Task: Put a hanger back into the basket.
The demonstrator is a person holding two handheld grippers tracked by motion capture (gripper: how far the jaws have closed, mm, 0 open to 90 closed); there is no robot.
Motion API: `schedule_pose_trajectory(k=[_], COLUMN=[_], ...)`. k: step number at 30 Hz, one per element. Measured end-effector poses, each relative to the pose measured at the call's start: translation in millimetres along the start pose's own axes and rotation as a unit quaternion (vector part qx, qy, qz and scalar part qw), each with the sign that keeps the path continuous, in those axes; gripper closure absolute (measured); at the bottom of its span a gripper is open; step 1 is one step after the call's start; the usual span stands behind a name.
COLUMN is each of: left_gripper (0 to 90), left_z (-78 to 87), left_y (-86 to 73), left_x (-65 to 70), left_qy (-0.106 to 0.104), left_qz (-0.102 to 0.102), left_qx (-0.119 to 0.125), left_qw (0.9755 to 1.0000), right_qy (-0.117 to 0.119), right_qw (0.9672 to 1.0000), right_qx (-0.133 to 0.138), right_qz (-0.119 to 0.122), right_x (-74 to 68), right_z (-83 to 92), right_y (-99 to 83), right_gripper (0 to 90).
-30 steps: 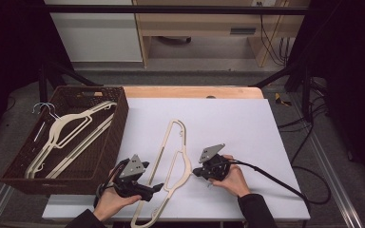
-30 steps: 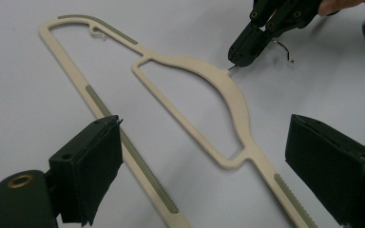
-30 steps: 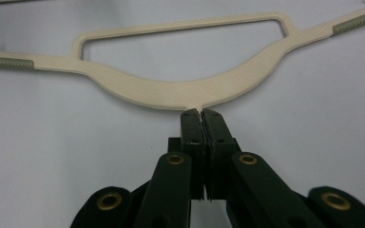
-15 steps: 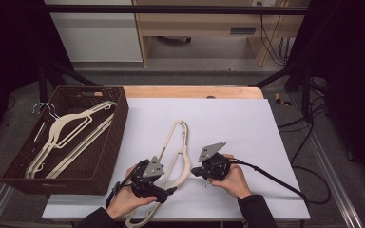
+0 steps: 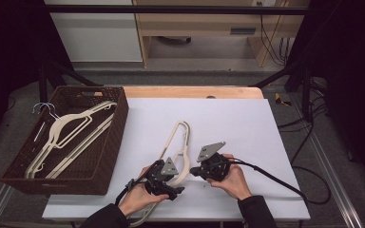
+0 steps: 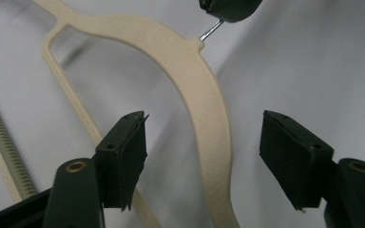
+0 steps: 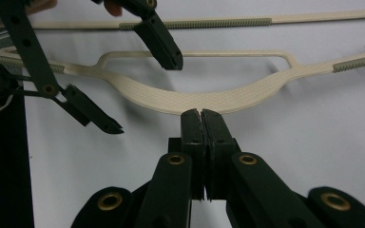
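cream hanger [image 5: 175, 148], dark brown woven basket [image 5: 105, 164], white table [image 5: 247, 128]

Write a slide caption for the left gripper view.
Left gripper jaws closing around the cream hanger, pads not yet touching; right gripper pinches its metal hook.

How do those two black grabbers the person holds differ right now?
The left gripper has its jaws apart, straddling the cream hanger without its pads pressing on it, and they have just been closing. The right gripper has its jaws pressed together on the hanger's metal hook. Both are black, two-jawed, and work on the same hanger.
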State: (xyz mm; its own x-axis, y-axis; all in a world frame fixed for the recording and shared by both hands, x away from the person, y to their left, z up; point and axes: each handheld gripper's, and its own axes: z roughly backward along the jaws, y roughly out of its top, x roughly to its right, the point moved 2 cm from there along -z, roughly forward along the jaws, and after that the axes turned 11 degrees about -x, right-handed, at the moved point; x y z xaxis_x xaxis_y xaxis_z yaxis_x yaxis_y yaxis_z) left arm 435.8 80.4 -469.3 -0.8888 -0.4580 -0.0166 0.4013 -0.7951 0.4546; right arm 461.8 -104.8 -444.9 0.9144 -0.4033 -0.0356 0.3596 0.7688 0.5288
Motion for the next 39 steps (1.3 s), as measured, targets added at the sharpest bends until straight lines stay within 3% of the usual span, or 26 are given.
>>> schedule_pose_trajectory(k=[7,20,28,32,35,39], left_gripper=[47.6,73.1,74.9,75.3,75.4,75.8], left_z=[-7.8,-5.6,-0.1,3.9,6.3,15.0], left_y=[2.2,2.0,1.6,0.9,-0.3,-0.7], left_x=[2.4,3.7,5.4,6.7,7.6,7.2], left_qy=[-0.003,-0.011,-0.004,0.001,0.003,0.006], left_qz=[0.002,0.01,0.022,0.021,0.02,0.024], left_qx=[-0.008,-0.009,-0.008,-0.008,-0.009,-0.001], left_qw=[1.0,0.9998,0.9997,0.9998,0.9997,0.9997], right_qy=[0.001,0.004,0.008,0.009,-0.004,-0.038], right_qw=[1.0,0.9999,0.9997,0.9988,0.9975,0.9939], right_qx=[0.0,0.01,0.023,0.048,0.07,0.102], right_qz=[0.001,-0.006,-0.005,-0.003,-0.007,-0.016], right_x=[-1.0,-2.0,-2.7,-3.5,-3.5,1.4], right_z=[1.7,10.8,14.5,21.2,32.9,50.7], right_y=[0.7,2.4,3.2,3.8,3.5,-1.8], right_gripper=[89.2,89.1,88.9,87.6,83.6,76.2])
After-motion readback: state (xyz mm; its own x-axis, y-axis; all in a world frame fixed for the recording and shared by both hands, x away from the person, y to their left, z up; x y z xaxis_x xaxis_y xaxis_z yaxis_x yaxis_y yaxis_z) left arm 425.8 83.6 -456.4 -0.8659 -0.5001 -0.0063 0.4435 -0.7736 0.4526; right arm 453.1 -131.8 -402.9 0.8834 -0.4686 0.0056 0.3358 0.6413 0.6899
